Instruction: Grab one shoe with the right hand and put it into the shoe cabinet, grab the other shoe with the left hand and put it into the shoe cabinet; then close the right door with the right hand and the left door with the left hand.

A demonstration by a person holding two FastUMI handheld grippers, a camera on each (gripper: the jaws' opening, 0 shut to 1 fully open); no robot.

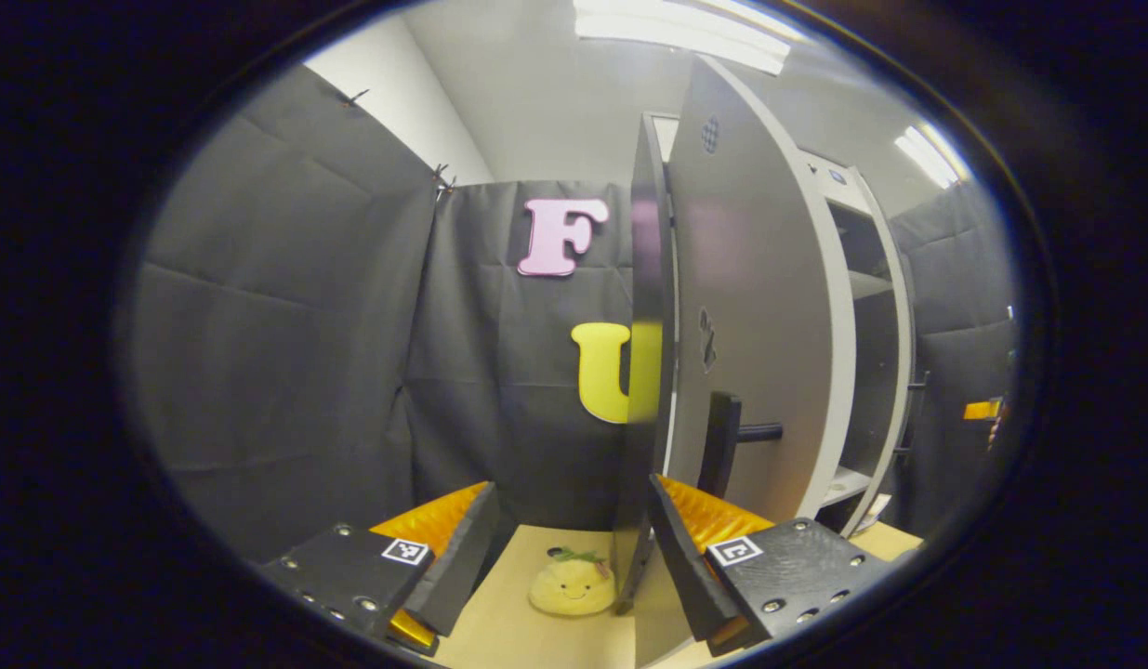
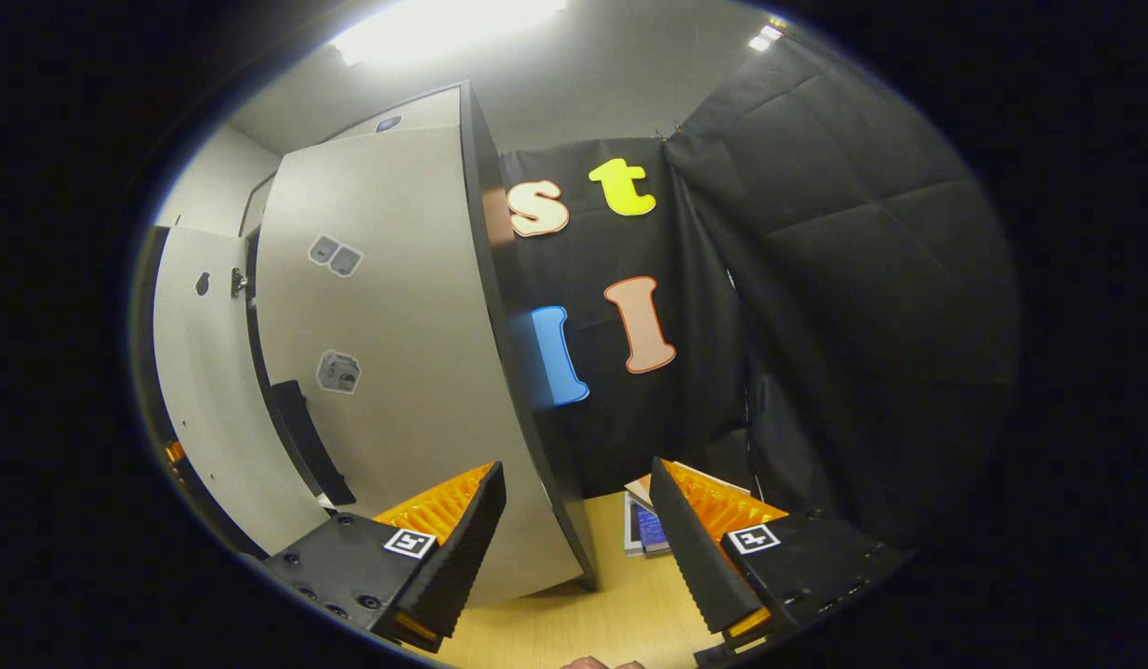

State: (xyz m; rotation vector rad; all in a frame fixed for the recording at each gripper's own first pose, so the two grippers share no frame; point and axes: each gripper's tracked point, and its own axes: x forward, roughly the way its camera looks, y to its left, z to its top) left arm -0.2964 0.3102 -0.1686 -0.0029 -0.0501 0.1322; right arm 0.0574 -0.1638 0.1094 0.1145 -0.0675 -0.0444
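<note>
In the left gripper view, the shoe cabinet's left door (image 1: pixel 759 316) stands ajar, a grey panel with a black handle (image 1: pixel 736 437). Its glossy near edge (image 1: pixel 650 372) rises in the gap of my open left gripper (image 1: pixel 574 553), close to the right-hand finger (image 1: pixel 690 567). I cannot tell whether they touch. Cabinet shelves (image 1: pixel 866 288) show past the door. In the right gripper view, the right door (image 2: pixel 397 372) lies flat against the cabinet, its black handle (image 2: pixel 309 446) at its left edge. My right gripper (image 2: pixel 578 548) is open and holds nothing, in front of the cabinet's right corner (image 2: pixel 536 418).
A yellow plush toy (image 1: pixel 571 585) lies on the light wooden floor (image 1: pixel 536 641) between my left fingers. Some booklets (image 2: pixel 648 525) lie on the floor by the cabinet's right side. Black cloth walls close in behind and beside the cabinet. A bit of a hand (image 2: pixel 597 662) shows at the bottom.
</note>
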